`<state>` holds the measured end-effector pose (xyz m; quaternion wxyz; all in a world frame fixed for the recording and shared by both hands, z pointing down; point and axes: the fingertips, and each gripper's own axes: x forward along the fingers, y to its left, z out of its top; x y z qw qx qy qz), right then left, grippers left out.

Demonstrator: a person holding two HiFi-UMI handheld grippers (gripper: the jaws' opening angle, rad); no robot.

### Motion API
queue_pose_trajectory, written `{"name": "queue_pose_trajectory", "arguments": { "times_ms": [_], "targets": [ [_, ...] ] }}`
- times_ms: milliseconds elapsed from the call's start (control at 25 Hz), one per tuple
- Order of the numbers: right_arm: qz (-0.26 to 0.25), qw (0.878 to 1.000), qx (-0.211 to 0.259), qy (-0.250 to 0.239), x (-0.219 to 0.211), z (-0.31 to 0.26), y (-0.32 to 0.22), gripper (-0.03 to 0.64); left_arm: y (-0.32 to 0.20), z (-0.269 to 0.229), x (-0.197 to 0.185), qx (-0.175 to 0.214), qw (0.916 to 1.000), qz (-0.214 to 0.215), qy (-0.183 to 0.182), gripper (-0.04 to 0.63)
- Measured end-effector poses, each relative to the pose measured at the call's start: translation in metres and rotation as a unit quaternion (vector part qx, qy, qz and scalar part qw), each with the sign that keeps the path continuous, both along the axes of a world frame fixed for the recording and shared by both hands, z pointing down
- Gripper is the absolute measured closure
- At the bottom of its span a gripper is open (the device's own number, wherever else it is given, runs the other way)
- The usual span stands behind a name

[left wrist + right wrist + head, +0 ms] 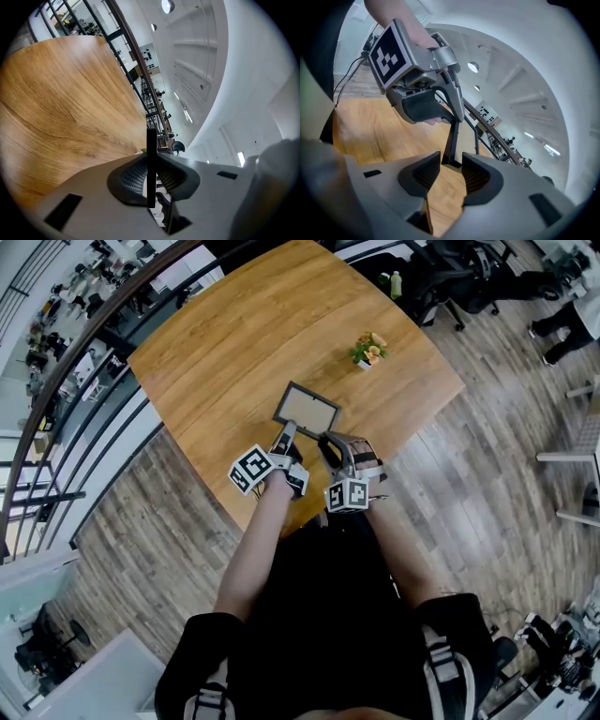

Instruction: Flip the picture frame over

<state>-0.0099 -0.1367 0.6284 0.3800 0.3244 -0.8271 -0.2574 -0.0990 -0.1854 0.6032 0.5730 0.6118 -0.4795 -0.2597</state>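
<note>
Picture frame on wooden surface, left gripper jaws closed on its thin dark edge, right gripper jaws parted, gripping nothing, frame corner just ahead, potted plant farther right.

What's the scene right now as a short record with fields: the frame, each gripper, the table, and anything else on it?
picture frame: dark border, pale face towards the head camera, near the table's near edge
left gripper: jaws shut on the frame's near edge
right gripper: jaws apart, frame's corner in the gap, pads not pressing
table: wood, rounded corners
also on table: small potted plant, beyond the frame, apart from it
</note>
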Motion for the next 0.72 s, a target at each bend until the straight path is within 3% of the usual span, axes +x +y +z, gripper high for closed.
{"name": "queue_pose_trajectory", "arguments": {
  "times_ms": [280,720],
  "targets": [
    [0.016,1.000,0.023,0.007,0.001,-0.004,-0.003,0.501,0.001,-0.001,0.002,-0.005,0.9999,-0.003,0.012,0.522],
    [0.018,0.999,0.015,-0.025,0.002,-0.015,-0.001,0.539,0.000,-0.004,0.003,0.017,0.9990,0.002,0.041,0.506]
  ]
}}
